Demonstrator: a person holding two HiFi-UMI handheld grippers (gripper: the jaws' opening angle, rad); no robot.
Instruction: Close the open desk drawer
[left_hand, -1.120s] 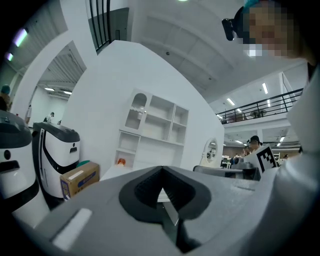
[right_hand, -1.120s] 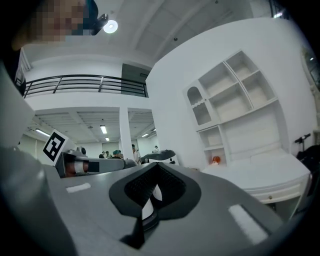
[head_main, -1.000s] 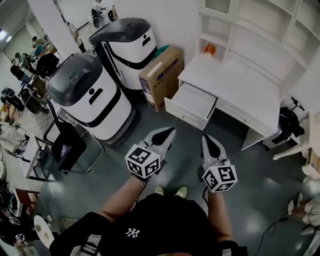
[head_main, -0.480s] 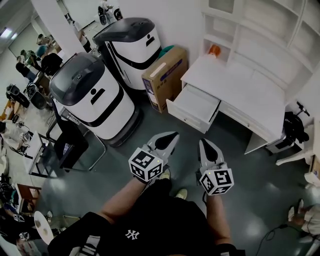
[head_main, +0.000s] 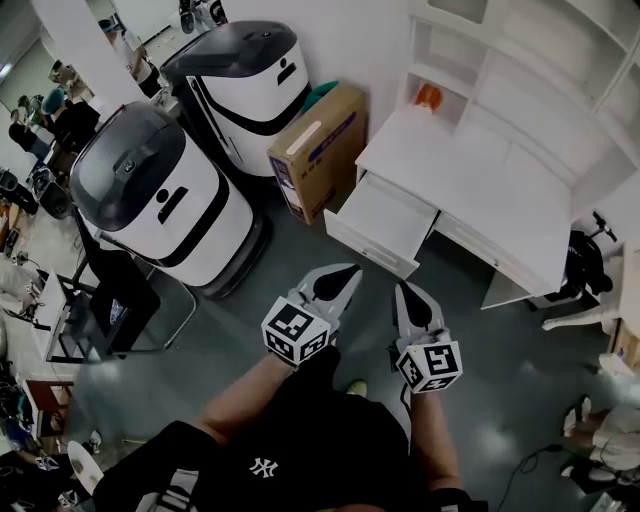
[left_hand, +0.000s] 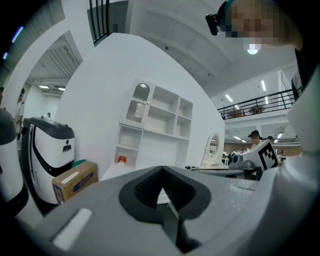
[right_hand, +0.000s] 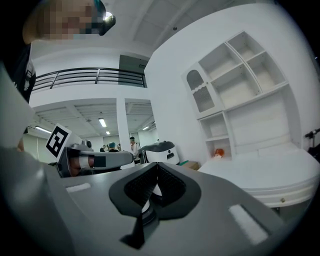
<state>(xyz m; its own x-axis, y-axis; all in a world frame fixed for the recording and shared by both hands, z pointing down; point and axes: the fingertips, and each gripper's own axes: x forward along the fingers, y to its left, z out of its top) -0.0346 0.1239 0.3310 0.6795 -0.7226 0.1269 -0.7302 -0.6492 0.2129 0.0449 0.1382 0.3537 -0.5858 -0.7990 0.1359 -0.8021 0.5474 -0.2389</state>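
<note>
The drawer (head_main: 372, 215) stands pulled out of the left end of the white desk (head_main: 480, 165), with its front panel turned toward the person. Both grippers hang over the gray floor (head_main: 500, 340) short of that panel, near it but not touching. They sit side by side and point toward the desk.

The left gripper (head_main: 346, 271) has its fingers pressed together at the tips, with nothing between them. Its own view shows the same closed wedge (left_hand: 161, 169). The right gripper (head_main: 403, 288) is likewise closed on nothing, its pads meeting at a point (right_hand: 156, 165).

A cardboard box (head_main: 316, 150) stands just beside the drawer's left side, between the desk and two large white-and-black machines (head_main: 160, 190). A small orange thing (head_main: 427, 96) sits at the back of the desk top, under the white shelves (head_main: 520, 60) — too small to tell what it is.
</note>
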